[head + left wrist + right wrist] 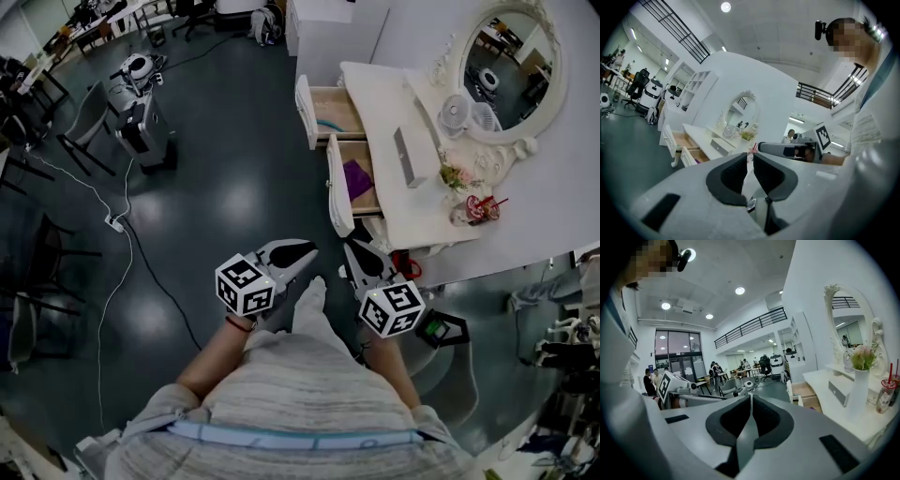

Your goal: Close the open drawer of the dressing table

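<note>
The white dressing table [412,216] stands at the right of the head view with two drawers pulled out. The far drawer [330,112] shows a bare wooden bottom. The near drawer [358,183] holds something purple. My left gripper [305,255] is held in front of the near drawer's corner, short of it; its pads stand a narrow slit apart with nothing between them. My right gripper [354,249] is beside it, jaws shut and empty, close to the table's near end. Both drawers also show in the left gripper view [689,149] and the right gripper view [806,394].
On the table top are an oval mirror [511,66], a small fan [455,112], flowers [457,175] and a cup with red straws [480,208]. A wheeled robot [141,117] and cables [117,225] are on the dark floor at left. A black and green device [439,330] lies by my right foot.
</note>
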Demonstrator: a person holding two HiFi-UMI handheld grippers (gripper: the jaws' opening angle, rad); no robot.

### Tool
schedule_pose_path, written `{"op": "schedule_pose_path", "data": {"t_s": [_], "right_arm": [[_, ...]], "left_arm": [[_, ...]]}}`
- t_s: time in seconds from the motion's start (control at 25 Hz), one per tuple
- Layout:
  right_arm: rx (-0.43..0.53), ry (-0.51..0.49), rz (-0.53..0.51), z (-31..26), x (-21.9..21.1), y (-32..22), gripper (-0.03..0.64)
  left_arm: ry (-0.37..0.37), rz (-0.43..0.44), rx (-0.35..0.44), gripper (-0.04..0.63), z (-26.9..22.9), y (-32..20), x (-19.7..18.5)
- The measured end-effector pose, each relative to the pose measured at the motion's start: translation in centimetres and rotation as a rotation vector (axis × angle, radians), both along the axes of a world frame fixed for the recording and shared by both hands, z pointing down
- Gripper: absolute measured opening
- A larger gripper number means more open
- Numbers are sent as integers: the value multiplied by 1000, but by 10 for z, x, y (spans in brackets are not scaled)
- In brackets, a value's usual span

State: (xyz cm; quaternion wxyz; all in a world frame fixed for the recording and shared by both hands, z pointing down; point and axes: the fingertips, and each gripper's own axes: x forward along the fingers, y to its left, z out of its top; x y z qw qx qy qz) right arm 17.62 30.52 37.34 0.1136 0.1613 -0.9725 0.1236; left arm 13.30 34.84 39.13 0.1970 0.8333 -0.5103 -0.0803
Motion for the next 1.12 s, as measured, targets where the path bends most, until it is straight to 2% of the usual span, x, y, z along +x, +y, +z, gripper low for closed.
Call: {"op": "schedule_pose_path", "data": {"t_s": [0.24,0.48,0.84,1.12], "right_arm": [[25,-5,-1,0,-20,-82,12],[0,17,3,10,-37,-151,12],[-19,33,-19,17,-54,-220,12],[-47,34,-19,24,-61,-245,12]], "left_arm": [[-21,-6,-1,51,4,-74,-26],[-23,28,-56,51,16,-145,-42],[-30,40,-79,51,22,-225,-59],[-49,76,-88,51,26,-249,-54]]}}
